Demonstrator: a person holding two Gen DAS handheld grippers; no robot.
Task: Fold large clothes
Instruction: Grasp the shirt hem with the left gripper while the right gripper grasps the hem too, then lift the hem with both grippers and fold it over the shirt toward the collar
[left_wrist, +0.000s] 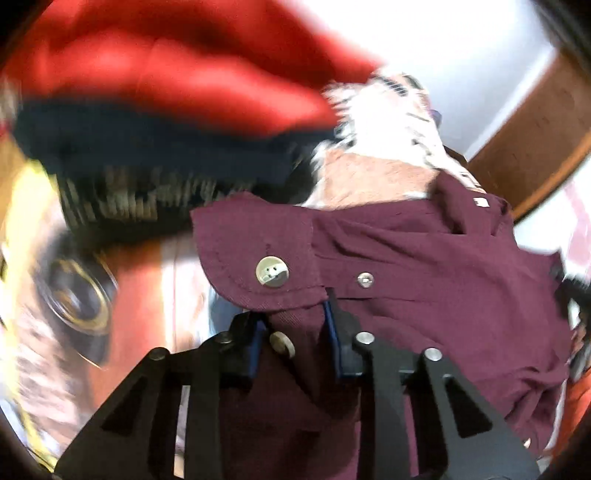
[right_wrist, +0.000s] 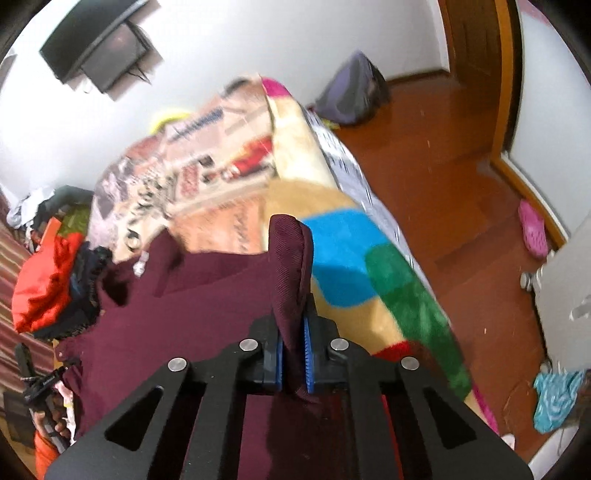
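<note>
Maroon shirt (left_wrist: 424, 266) buttons (left_wrist: 272, 271) left view only; floor (right_wrist: 461, 155) right.

Bright, even indoor light; heavy motion blur smears the red cloth (left_wrist: 166, 66) and the bed blanket (right_wrist: 207, 147); fisheye corners vignette black.

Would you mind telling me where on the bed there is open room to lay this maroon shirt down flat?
The freest patch is the colourful blanket, between the maroon shirt and the bed's edge by the wooden floor. The printed bedspread toward the wall also looks open. It is crowded on the other side, where the red and dark clothes pile sits.
</note>
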